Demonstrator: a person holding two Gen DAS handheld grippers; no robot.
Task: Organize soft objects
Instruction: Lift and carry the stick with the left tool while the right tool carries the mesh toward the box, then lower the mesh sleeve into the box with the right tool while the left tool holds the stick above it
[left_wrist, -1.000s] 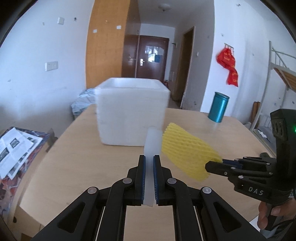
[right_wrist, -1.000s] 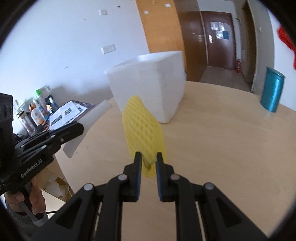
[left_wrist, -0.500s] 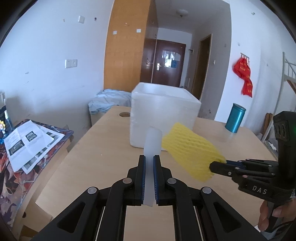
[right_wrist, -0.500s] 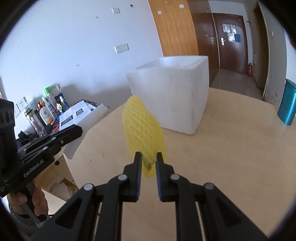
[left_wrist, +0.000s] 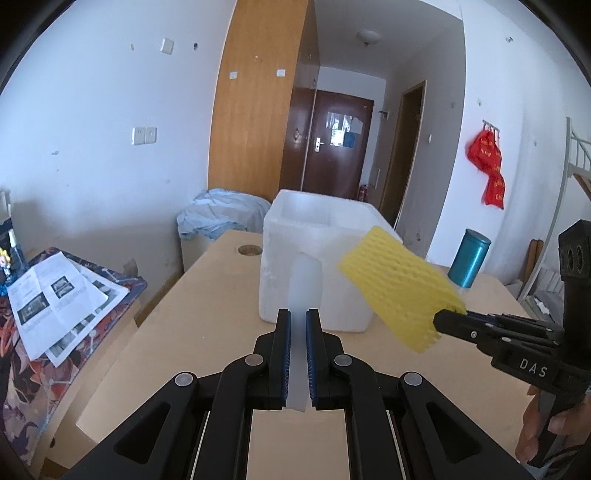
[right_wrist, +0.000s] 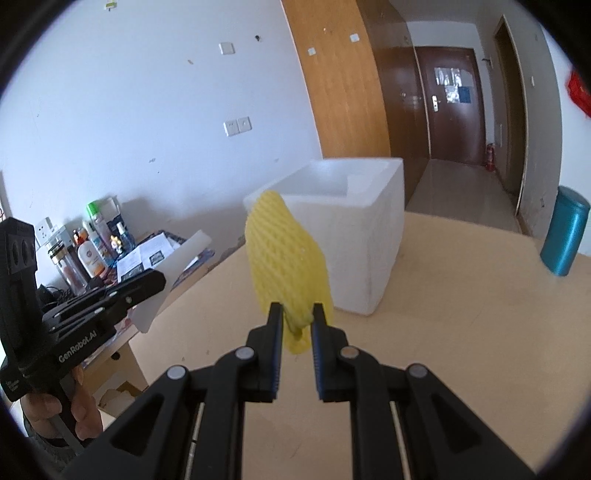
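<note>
Scene: desk (left_wrist: 207, 317) in a bare room, both my hand-held grippers raised short of the white styrofoam box (left_wrist: 314, 266), which stands open-topped on the wood.
Left hand-held gripper (left_wrist: 297, 334): clenched on a white foam sheet (left_wrist: 305, 280) that stands up between the fingers; its far end overlaps the near wall of the box in my view.
Right hand-held gripper (right_wrist: 297, 321): clenched on the lower end of a yellow foam fruit net (right_wrist: 286, 258), carried clear of the desk and tilted toward the box.
Step in hand: carrying both soft pieces to the box, I judge.
Doing it well: I should lift each piece over the rim before letting go, one at a time, so they don't tangle, and keep my grip light; both pieces look limp and may catch the box edge.
Bystanders: teal canister (left_wrist: 469, 262) far right on the desk, printed papers (left_wrist: 55, 295) off to the left.
Change from a second ago: the box looked nearer and larger then; now it sits farther off, my left view is pitched higher, showing more wall and ceiling, and both grips are unchanged.
</note>
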